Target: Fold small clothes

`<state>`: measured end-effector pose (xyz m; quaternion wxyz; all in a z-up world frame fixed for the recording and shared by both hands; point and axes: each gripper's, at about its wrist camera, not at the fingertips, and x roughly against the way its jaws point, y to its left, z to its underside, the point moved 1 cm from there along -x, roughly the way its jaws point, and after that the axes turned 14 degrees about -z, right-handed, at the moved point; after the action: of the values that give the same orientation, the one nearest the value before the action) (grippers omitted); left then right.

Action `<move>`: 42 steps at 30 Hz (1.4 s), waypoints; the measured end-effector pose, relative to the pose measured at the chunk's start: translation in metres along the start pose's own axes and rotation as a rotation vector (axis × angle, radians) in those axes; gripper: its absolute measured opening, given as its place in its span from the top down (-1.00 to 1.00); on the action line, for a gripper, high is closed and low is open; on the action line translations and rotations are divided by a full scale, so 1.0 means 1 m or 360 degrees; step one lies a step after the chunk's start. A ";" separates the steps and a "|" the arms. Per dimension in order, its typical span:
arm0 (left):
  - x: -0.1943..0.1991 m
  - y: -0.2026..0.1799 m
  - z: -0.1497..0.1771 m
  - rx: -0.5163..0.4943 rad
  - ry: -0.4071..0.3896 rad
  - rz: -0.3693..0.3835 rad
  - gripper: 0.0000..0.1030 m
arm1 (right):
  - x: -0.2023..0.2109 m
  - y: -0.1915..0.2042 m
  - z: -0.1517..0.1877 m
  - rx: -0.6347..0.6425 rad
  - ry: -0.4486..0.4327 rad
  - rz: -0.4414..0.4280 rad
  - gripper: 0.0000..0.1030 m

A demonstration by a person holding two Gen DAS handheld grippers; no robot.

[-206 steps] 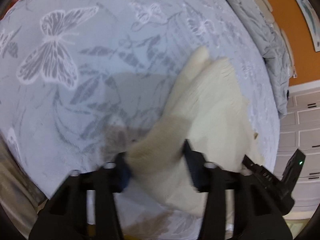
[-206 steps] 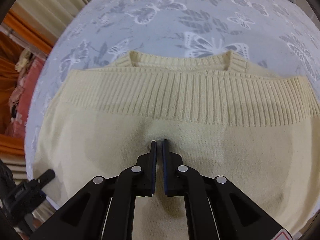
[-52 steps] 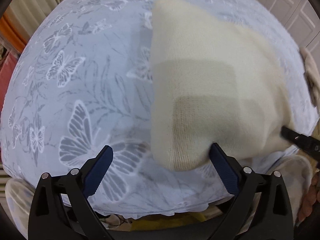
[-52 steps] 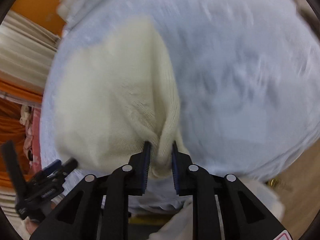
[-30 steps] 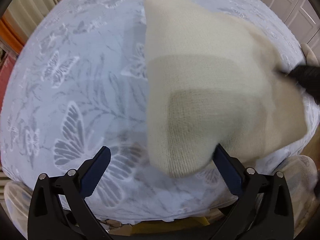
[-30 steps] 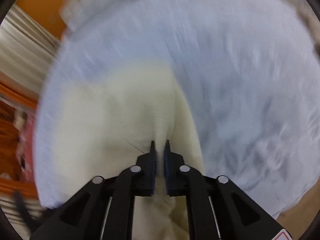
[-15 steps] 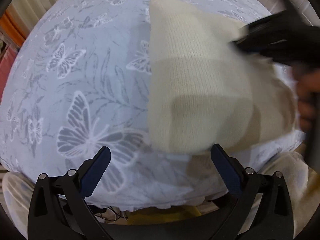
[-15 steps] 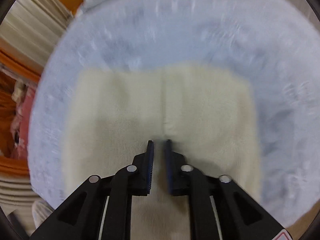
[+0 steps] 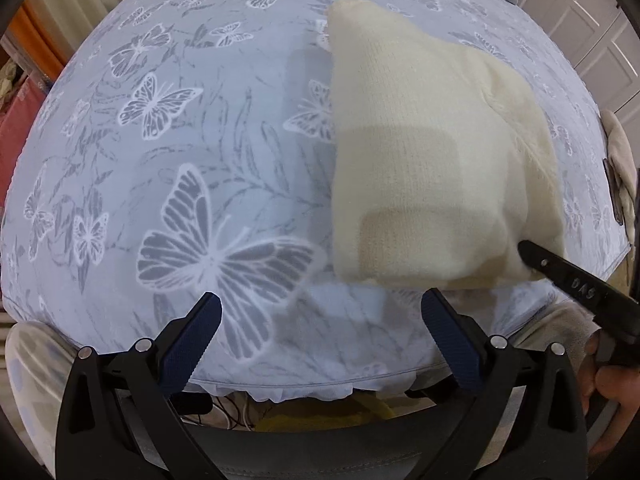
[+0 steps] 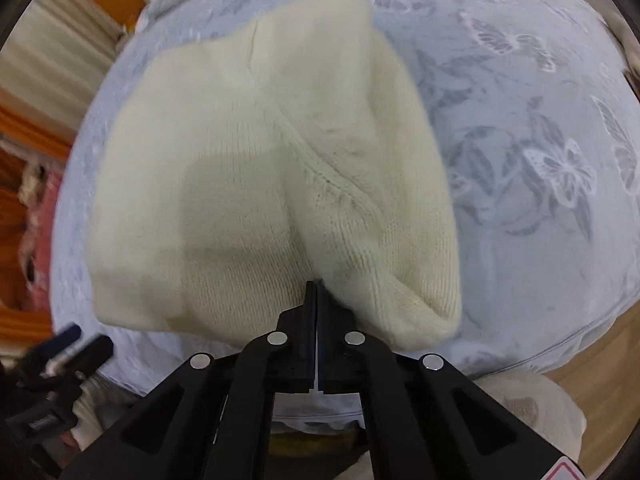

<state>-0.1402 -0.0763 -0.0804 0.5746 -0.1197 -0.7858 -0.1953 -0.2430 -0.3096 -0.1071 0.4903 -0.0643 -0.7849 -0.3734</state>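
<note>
Cream knit sweater (image 9: pixel 432 160) lies folded into a compact block on the bed (image 9: pixel 180 160), centre-right in the left wrist view, filling the middle of the right wrist view (image 10: pixel 260 168). It sits near the bed's lower edge, probably to keep it within easy reach.

Left gripper (image 9: pixel 320 340): jaws wide, nothing between them, hanging over bare butterfly-print sheet just below the sweater's lower left corner. Looks parked clear of the cloth.

Right gripper (image 10: pixel 316 292): jaws fully together, tips at the sweater's near edge beside a raised seam ridge. No cloth visibly pinched. Closed tips likely serve as a blunt pusher for pressing or smoothing the fold, my guess only.

No containers in view. Fold looks nearly done.
</note>
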 end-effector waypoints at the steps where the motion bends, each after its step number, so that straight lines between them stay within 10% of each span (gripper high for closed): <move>1: 0.004 0.001 0.000 0.0001 -0.0020 -0.0003 -0.90 | 0.009 0.003 -0.002 -0.0008 -0.0056 -0.0039 0.87; 5: 0.013 0.004 0.002 0.0013 -0.0050 -0.0006 -0.90 | 0.049 0.004 -0.002 -0.0043 -0.0283 -0.0132 0.36; 7: 0.012 0.002 0.002 0.0010 -0.0034 -0.0001 -0.90 | 0.060 -0.003 0.003 -0.0052 -0.0362 -0.0074 -0.31; 13: 0.008 -0.003 -0.008 0.0061 0.0038 0.0174 -0.90 | 0.051 -0.038 -0.005 -0.0151 -0.0345 -0.0025 -0.54; 28: -0.067 -0.029 -0.065 0.0269 0.0290 0.0527 -0.91 | -0.029 -0.064 -0.036 -0.0503 -0.0080 -0.0595 -0.90; 35: -0.091 -0.035 -0.071 0.0328 0.0365 0.0744 -0.91 | -0.040 -0.065 -0.045 -0.0497 -0.0148 -0.0698 -0.90; 39: -0.081 -0.034 -0.071 0.0258 0.0324 0.0739 -0.68 | -0.037 -0.063 -0.046 -0.0467 -0.0196 -0.0752 -0.04; 42: -0.067 -0.023 -0.067 0.0243 0.0301 0.0811 -0.34 | -0.024 -0.064 -0.040 -0.0468 -0.0250 -0.0818 0.18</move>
<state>-0.0718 -0.1237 -0.1300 0.6832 -0.2511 -0.6857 0.0049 -0.2314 -0.3750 -0.1499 0.3031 0.0374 -0.7484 -0.5887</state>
